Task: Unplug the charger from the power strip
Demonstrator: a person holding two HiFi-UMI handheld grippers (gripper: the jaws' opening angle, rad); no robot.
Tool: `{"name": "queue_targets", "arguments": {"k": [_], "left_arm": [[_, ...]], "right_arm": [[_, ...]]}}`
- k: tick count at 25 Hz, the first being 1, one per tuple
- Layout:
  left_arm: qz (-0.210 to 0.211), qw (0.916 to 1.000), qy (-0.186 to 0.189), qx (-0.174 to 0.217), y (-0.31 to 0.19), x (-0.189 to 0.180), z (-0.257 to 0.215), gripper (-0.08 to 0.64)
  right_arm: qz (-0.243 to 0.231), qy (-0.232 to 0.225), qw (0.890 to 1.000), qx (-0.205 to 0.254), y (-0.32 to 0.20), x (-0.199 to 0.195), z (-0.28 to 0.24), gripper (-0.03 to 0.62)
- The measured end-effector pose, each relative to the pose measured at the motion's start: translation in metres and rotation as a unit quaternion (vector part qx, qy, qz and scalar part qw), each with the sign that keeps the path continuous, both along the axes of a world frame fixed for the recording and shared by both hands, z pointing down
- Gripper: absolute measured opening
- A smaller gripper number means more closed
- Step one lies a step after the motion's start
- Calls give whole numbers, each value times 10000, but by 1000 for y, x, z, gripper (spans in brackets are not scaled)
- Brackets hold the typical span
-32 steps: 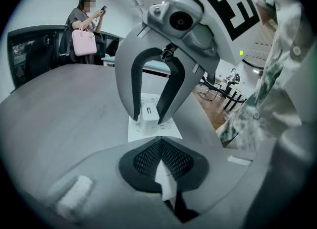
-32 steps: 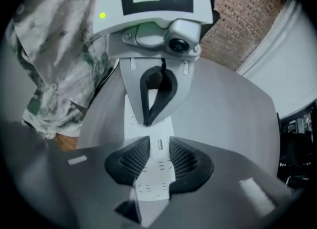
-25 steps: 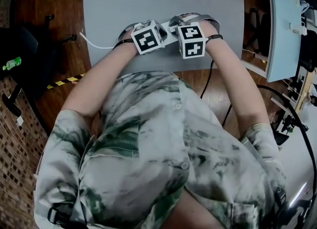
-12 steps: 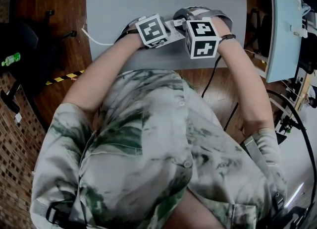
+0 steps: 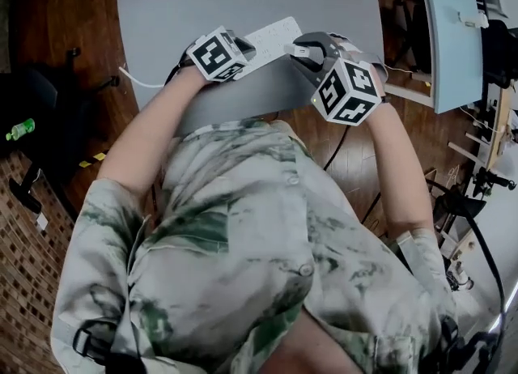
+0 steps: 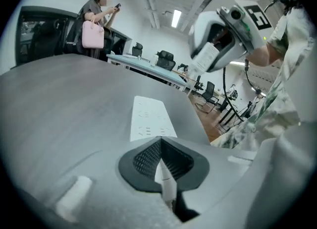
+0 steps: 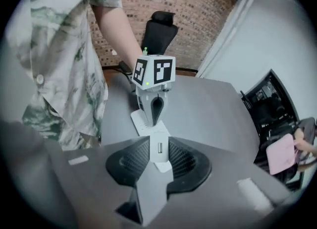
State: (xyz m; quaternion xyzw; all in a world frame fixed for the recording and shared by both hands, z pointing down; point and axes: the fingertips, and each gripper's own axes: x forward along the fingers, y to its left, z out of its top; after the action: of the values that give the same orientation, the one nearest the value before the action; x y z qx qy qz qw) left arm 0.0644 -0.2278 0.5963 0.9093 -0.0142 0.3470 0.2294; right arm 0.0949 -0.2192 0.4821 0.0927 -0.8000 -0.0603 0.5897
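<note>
Right gripper view showed my right gripper [image 7: 158,142] with its two black ribbed pads pressed on the sides of the small white block-shaped charger [image 7: 159,150]. A small rectangular port on the face of the charger looked toward the camera. The charger was out of the socket and apart from the white plastic power strip [image 7: 143,123], which lay on the grey table [image 7: 208,109] in the middle of the frame, beyond the charger. My left gripper [image 7: 153,105] stood on the near end of that power strip, with its marker cube on top. A red brick wall [image 7: 188,0] and a black office chair [image 7: 159,27] filled the upper part of the frame.

In the left gripper view, my left jaws were together on a narrow white part at the near end of the power strip, in the lower centre. I could not tell whether it was the strip's own end or its cord. The rest of the strip ran from the jaws toward the middle of the frame, flat on the table. The right gripper was in the upper right, well above the table.

In the head view, the power strip lay between the two grippers in the upper centre, and the right gripper was near the table's lower edge.
</note>
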Motion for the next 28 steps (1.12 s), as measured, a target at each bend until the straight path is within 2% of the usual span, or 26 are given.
{"name": "queue_targets", "arguments": {"k": [4,9,13,16,18,19,21,24,28], "left_arm": [[-525,9967,352,518,-1,-11,-33,3],[-1151,9840,863,1055,38,-20,-99,3],[-1769,9649,1419,1325,103,-32,-169,3],[-2173,9544,1452,1445,161,-49,-203,3],[-2381,9498,1531,1333,203,-60,-213,3],[-2434,9493,1552,1242,224,-64,-215,3],[-2353,9545,1412,1164,263,-72,-213,3],[-1958,9645,1105,1383,304,-81,-213,3],[-1613,9661,1360,1486,340,-82,-227,3]], "right_arm": [[716,-527,9957,257,53,16,-20,104],[1580,-1510,9741,573,128,28,-50,104],[1771,-2086,9593,701,199,36,-65,106],[1695,-2355,9541,742,253,33,-69,106],[1694,-2484,9511,708,287,28,-67,106],[1717,-2532,9496,682,302,26,-65,106],[1831,-2644,9446,649,332,20,-66,106],[2028,-2728,9379,685,367,15,-71,106],[2320,-2782,9287,795,404,1,-75,106]]}}
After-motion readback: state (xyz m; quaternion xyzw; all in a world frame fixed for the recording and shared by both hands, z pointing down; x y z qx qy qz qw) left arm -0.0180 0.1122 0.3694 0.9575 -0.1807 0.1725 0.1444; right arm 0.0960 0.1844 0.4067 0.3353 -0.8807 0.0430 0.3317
